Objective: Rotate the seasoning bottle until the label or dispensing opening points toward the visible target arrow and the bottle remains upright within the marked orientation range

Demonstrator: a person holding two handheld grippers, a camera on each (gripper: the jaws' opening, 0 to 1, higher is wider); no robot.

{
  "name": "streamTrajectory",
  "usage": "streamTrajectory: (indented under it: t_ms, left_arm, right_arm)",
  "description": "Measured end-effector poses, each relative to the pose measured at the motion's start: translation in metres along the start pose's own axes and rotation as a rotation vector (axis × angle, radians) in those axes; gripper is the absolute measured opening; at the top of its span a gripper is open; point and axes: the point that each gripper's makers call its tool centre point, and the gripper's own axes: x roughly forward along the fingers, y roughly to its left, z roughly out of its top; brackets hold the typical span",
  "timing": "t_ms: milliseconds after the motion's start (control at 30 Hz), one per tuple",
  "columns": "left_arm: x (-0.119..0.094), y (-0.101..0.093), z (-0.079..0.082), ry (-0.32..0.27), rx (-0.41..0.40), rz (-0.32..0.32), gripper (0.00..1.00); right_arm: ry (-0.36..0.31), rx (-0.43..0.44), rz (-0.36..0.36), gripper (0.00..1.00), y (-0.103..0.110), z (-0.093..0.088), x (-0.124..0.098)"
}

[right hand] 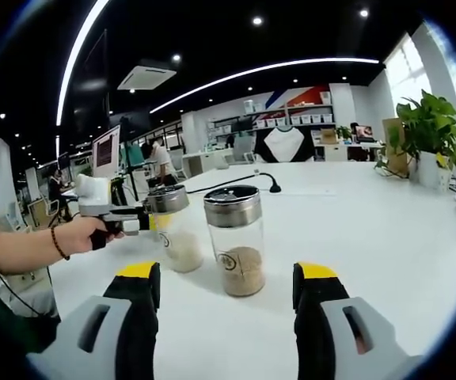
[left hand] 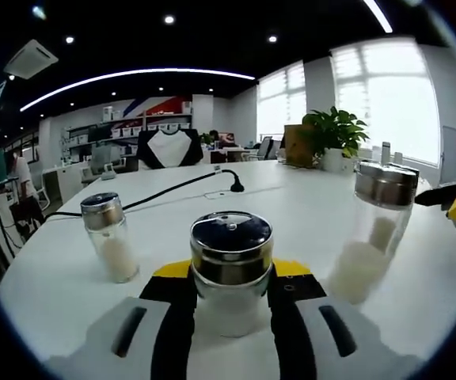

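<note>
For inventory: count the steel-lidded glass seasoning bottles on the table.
3, left gripper view: middle bottle in the left gripper, left bottle and right bottle flanking it; none seems hidden.

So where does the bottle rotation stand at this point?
Done: the left gripper has closed on a steel-lidded seasoning bottle, which stands upright on the white table. In hand: that grip; the right gripper is open short of the brown-powder bottle. Left: turning to the target arrow, which I cannot find in either view, so alignment is unconfirmed.
</note>
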Motion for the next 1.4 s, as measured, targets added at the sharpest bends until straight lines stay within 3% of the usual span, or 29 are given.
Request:
streamTrajectory:
  t_ms: [500,1400]
  left_arm:
    - [-0.020,-0.026,-0.011,-0.018,-0.016,-0.013,0.37]
    - [-0.014,-0.016,-0.011,-0.032,-0.015,-0.028,0.36]
  right_arm:
    - [-0.017,0.012,0.020,0.70,0.006,0.003,-0.001]
    - [0.006,0.015,0.014,0.69,0.004,-0.002,0.003]
